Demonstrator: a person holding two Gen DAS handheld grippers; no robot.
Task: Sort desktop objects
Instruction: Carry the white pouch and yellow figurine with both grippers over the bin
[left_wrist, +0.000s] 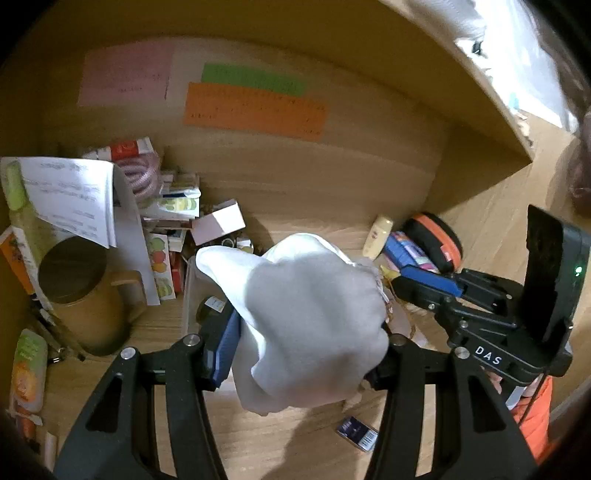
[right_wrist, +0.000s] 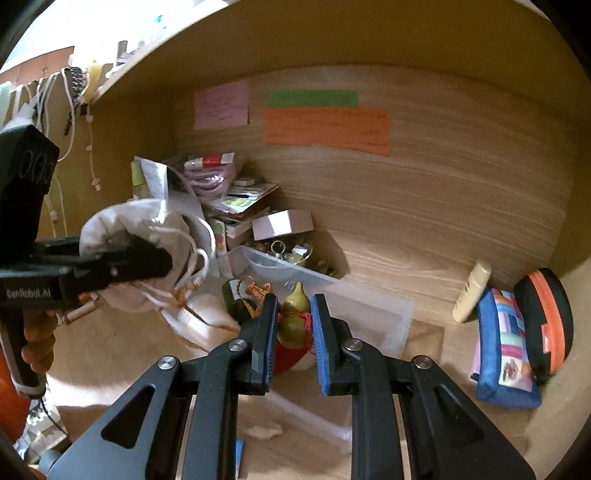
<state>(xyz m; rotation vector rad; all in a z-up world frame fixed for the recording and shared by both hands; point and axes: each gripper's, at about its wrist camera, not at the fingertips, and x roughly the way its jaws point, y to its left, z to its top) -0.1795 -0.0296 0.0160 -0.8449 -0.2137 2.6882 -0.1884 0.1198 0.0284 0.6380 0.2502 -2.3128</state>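
Left wrist view: left gripper (left_wrist: 306, 332) pinches a white drawstring pouch (left_wrist: 310, 325), held above the desk (left_wrist: 295, 443). The pouch bulges between the fingers. Its long axis runs from near the camera up and left; the folded end points toward the clutter at back left. The right gripper (left_wrist: 421, 284) enters from the right, low over the tub area. From here I cannot tell its gap. A small dark card (left_wrist: 356, 434) lies on the desk below.

Right wrist view: right gripper (right_wrist: 293, 325) has its jaws spread, one on each side of a green gourd (right_wrist: 293, 314) but not pressing it. The gourd stands roughly upright in the clear tub (right_wrist: 369, 314), neck up, with a red tie at its waist. The pouch (right_wrist: 140, 236) hangs left in the left gripper (right_wrist: 162, 264), its cords (right_wrist: 192, 273) dangling toward the tub. Its mouth looks drawn nearly shut.

Judgement: the step looks like pick-up of the gourd, perhaps for bagging. Next, the jaws must press at the waist, then lift straight up clear of the tub wall. The pouch mouth would need opening first.
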